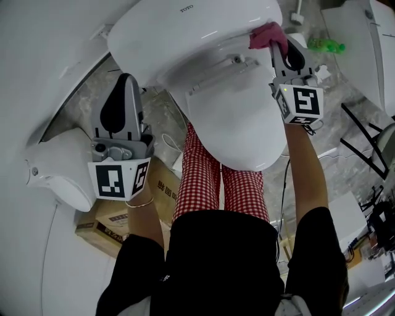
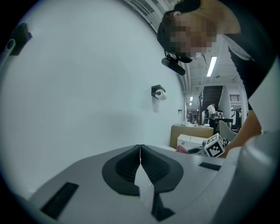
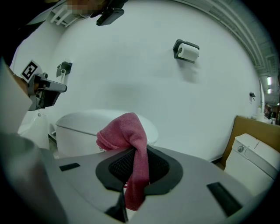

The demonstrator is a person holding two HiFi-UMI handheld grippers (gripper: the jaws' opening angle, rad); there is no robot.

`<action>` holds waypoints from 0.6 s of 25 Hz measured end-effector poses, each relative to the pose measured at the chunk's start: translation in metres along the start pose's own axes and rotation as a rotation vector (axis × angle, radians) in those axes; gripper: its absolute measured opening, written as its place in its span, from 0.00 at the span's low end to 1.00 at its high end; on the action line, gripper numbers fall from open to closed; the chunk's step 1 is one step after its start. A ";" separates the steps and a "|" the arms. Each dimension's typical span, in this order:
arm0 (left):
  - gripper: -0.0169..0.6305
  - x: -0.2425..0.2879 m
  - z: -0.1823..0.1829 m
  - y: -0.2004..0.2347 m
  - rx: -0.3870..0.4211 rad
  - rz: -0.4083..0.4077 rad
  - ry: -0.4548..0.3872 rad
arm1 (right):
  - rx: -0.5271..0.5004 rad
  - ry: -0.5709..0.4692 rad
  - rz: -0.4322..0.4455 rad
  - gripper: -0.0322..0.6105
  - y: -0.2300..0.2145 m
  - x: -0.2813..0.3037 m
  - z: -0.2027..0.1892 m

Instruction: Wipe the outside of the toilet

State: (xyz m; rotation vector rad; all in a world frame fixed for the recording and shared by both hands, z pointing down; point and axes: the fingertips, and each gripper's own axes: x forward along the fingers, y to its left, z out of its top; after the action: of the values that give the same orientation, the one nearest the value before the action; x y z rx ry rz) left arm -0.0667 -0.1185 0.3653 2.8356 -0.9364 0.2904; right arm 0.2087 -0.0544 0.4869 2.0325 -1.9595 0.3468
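Nearest the head camera: the person (image 1: 216,259) in a black top and red-checked trousers (image 1: 197,179), an arm out to each side.

Readable text:
- The TOTO logo (image 1: 186,8) sits on the top edge of the white toilet (image 1: 241,123).
- The cardboard box (image 1: 108,225) on the floor at lower left carries dark printed characters, too skewed to read.
- Each gripper has a black-and-white marker cube: left one (image 1: 120,179), right one (image 1: 302,103). These show patterns only, no lettering.

Right gripper (image 3: 135,151):
- Its jaws are clamped on a pink cloth (image 3: 127,135).
- The cloth bunches above the pads and a tail hangs down between them.
- In the head view the gripper (image 1: 274,43) holds the cloth (image 1: 268,34) against the toilet's right side, where tank meets seat. It looks like contact, but I can't confirm pressure.

Left gripper (image 2: 140,148):
- Its jaws are closed tip to tip with nothing between them.
- In the head view it (image 1: 128,80) hovers left of the toilet over the grey floor, apart from the porcelain.

Other items:
- A second toilet (image 1: 62,166) stands further left.
- A green bottle (image 1: 326,44) lies on the floor at upper right.
- A paper-roll holder (image 3: 186,51) is mounted on the wall.
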 end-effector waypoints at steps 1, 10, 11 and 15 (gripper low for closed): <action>0.04 -0.002 0.000 0.002 -0.003 0.005 -0.001 | -0.002 -0.004 0.003 0.15 0.002 -0.002 0.001; 0.04 -0.020 -0.004 0.020 -0.015 0.033 -0.004 | -0.054 -0.086 0.210 0.15 0.100 -0.017 0.018; 0.04 -0.023 -0.005 0.024 -0.016 0.040 -0.005 | -0.056 -0.094 0.236 0.15 0.114 -0.017 0.020; 0.04 -0.031 -0.008 0.037 -0.024 0.063 -0.005 | -0.054 -0.093 0.332 0.15 0.165 -0.015 0.018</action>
State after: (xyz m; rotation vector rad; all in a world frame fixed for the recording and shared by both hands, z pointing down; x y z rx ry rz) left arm -0.1146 -0.1281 0.3686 2.7908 -1.0246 0.2771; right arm 0.0426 -0.0520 0.4725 1.7159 -2.3406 0.2709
